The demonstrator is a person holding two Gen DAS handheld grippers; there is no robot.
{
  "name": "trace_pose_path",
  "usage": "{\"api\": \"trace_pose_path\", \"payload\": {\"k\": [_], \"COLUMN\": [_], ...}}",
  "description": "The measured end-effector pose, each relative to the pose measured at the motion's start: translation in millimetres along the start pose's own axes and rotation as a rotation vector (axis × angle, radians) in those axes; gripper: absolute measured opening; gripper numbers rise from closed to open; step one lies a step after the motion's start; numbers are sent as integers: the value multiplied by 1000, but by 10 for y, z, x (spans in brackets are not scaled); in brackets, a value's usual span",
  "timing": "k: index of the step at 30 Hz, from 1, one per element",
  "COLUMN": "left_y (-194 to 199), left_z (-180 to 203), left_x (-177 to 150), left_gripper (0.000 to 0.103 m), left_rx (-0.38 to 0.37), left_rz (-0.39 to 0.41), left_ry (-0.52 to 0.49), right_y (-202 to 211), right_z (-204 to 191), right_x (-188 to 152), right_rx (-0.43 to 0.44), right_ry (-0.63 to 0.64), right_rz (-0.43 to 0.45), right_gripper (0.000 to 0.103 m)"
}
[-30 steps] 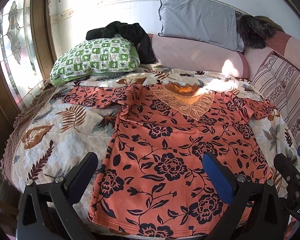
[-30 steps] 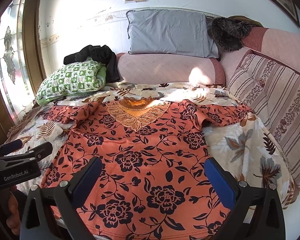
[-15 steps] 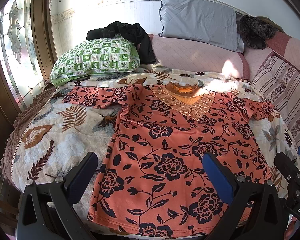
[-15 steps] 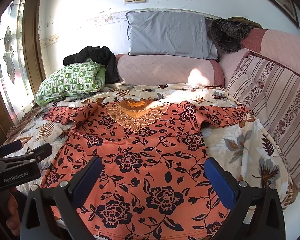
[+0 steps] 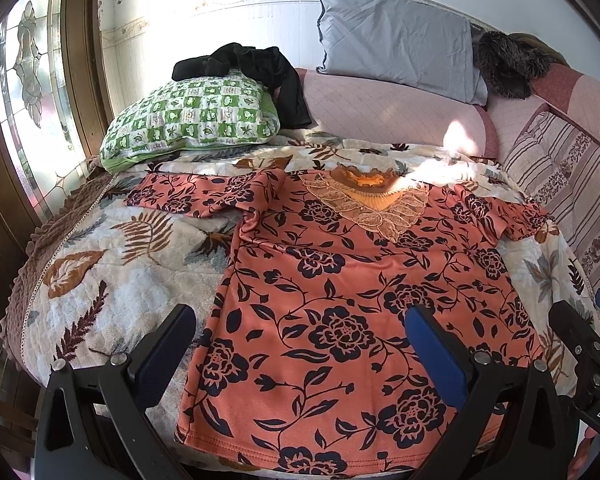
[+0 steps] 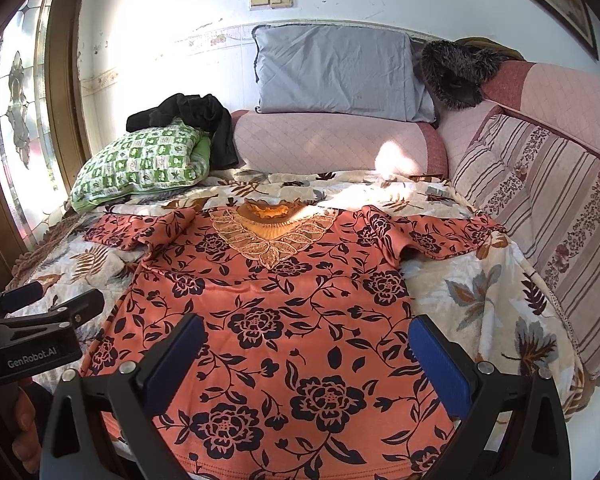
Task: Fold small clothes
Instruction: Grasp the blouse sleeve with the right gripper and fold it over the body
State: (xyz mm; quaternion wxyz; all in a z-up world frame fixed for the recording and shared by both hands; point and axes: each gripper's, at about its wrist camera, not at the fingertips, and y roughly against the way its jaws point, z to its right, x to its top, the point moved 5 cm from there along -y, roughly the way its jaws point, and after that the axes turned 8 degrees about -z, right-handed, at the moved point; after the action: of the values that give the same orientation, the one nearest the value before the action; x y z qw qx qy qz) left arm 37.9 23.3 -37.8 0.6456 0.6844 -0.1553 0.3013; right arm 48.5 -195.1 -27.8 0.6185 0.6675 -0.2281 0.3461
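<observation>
An orange top with dark flowers [image 5: 340, 292] lies flat on the bed, lace neckline [image 5: 376, 204] at the far side, both short sleeves spread out; it also shows in the right wrist view [image 6: 276, 312]. My left gripper [image 5: 300, 340] is open and empty, hovering above the top's lower left part near the hem. My right gripper [image 6: 306, 344] is open and empty above the lower middle of the top. The right gripper's fingers [image 5: 576, 332] show at the left wrist view's right edge, and the left gripper's fingers [image 6: 56, 308] show at the right wrist view's left edge.
A leaf-patterned blanket [image 5: 112, 264] covers the bed. A green checked pillow [image 5: 192, 116] with a black garment [image 5: 260, 68] lies at the far left. A grey pillow [image 6: 340, 72], a pink bolster [image 6: 332, 144] and a striped cushion [image 6: 548, 200] line the back and right. A window [image 5: 28, 80] is left.
Both grippers stay open over the top's lower part. The right wrist view has drifted slightly; the top has not moved.
</observation>
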Motion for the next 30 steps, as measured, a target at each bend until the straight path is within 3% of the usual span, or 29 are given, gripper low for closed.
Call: {"api": "trace_pose_path", "payload": {"k": [4, 7, 11, 15, 20, 24, 28, 30], "left_y": [-139, -344, -673, -1030, -1363, -1519, -1674, -1748], "left_z": [-218, -552, -1123, -1645, -1961, -2064, -2154, -2204], "left_x": [19, 60, 152, 214, 272, 298, 284, 264], "left_gripper": [103, 103, 103, 103, 103, 103, 103, 103], "left_rx": [2, 34, 123, 184, 219, 238, 247, 248], "left_rz": [-17, -43, -69, -103, -105, -70, -68, -82], "left_ry": [35, 83, 152, 234, 281, 289, 308, 329], "right_y": [-109, -257, -511, -871, -1489, -2093, -2702, -2919], "right_z": [81, 364, 1008, 1860, 3130, 4041, 4549, 4630], "right_x": [1, -27, 69, 426, 1053, 1265, 1250, 1265], "right_rx": [49, 142, 247, 300, 222, 81, 20, 12], "right_ry": [-14, -109, -280, -474, -686, -805, -885, -880], "right_rz": [-44, -78, -102, -73, -17, -71, -166, -182], "right_gripper": [103, 103, 103, 103, 102, 93, 75, 74]}}
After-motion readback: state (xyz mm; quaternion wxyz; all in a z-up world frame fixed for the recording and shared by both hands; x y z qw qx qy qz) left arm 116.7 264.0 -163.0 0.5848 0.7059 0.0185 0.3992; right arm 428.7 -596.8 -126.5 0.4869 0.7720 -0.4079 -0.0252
